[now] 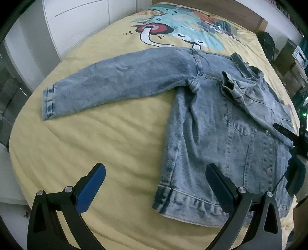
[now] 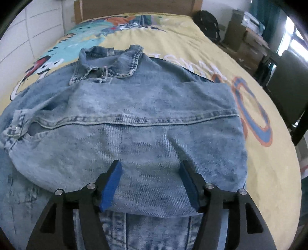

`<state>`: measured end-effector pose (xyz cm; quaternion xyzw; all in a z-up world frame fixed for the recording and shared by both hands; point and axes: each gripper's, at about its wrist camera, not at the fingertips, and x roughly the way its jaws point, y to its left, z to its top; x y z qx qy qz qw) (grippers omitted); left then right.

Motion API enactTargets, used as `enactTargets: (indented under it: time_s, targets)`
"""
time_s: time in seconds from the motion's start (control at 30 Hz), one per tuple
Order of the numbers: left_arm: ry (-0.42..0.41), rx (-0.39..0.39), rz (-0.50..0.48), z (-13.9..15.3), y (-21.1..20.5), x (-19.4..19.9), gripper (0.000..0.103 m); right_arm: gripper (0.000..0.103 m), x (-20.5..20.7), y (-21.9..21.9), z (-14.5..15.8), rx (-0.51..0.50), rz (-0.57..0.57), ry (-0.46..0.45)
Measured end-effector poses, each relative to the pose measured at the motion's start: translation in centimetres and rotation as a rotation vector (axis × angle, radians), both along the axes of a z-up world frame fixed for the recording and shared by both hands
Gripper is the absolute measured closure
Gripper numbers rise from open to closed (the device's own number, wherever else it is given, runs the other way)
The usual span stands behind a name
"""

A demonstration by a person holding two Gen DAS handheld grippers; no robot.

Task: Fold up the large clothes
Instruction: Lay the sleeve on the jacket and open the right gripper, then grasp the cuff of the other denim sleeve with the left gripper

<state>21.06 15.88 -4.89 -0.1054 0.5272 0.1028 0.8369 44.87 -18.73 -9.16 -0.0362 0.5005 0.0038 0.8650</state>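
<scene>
A light-blue denim jacket (image 1: 211, 125) lies flat on the yellow bed cover (image 1: 115, 144). Its left sleeve (image 1: 115, 84) stretches out sideways to the left. The right side (image 2: 154, 119) is folded over the body, with that sleeve's cuff (image 2: 17, 123) resting near the middle and the collar (image 2: 107, 61) at the far end. My left gripper (image 1: 155, 169) hovers open above the jacket's bottom-left hem corner, holding nothing. My right gripper (image 2: 150, 165) stands open just above the folded panel, its blue pads clear of the cloth. One of its black fingers (image 1: 283, 130) shows at the right edge of the left wrist view.
A wooden headboard (image 2: 134, 7) stands at the far end of the bed. White cabinet doors (image 1: 77, 23) run along the left side. A black bag (image 2: 207, 25), cardboard boxes (image 2: 240, 34) and a dark chair (image 2: 288, 82) crowd the right side.
</scene>
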Motion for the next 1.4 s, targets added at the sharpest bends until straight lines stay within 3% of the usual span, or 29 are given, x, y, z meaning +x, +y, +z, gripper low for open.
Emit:
enactTargets:
  time_s: [0.07, 0.2, 0.33, 0.57, 0.8, 1.07, 1.2, 1.4]
  targets:
    - [-0.008, 0.019, 0.009, 0.0, 0.2, 0.1, 0.001, 0.033, -0.2, 1.2, 0.2, 0.012, 0.044, 0.005]
    - [-0.017, 0.038, 0.026, -0.3, 1.0, 0.3, 0.001, 0.034, -0.5, 3.1, 1.2, 0.012, 0.120, -0.027]
    - [-0.003, 0.060, 0.048, -1.0, 2.2, 0.7, 0.001, 0.034, 0.0, 2.8, 1.9, -0.002, 0.084, -0.059]
    - [0.001, 0.107, 0.076, -1.7, 3.8, 1.2, 0.001, 0.034, -0.5, 2.6, -0.1, -0.022, 0.070, -0.017]
    - [0.014, 0.161, 0.101, -2.9, 5.1, 2.5, 0.001, 0.034, -1.5, 2.5, 1.0, 0.024, 0.091, -0.030]
    - [0.030, 0.170, 0.149, -3.8, 7.0, 3.4, 0.001, 0.034, -3.3, 1.3, 2.2, 0.021, 0.100, -0.057]
    - [0.015, 0.146, 0.183, -4.0, 8.5, 3.7, 0.001, 0.034, -4.2, 0.8, 2.5, 0.016, 0.105, -0.062]
    - [-0.030, -0.030, 0.321, -4.4, 13.6, 3.8, 0.001, 0.034, -5.5, -0.3, 2.8, 0.018, 0.098, -0.065]
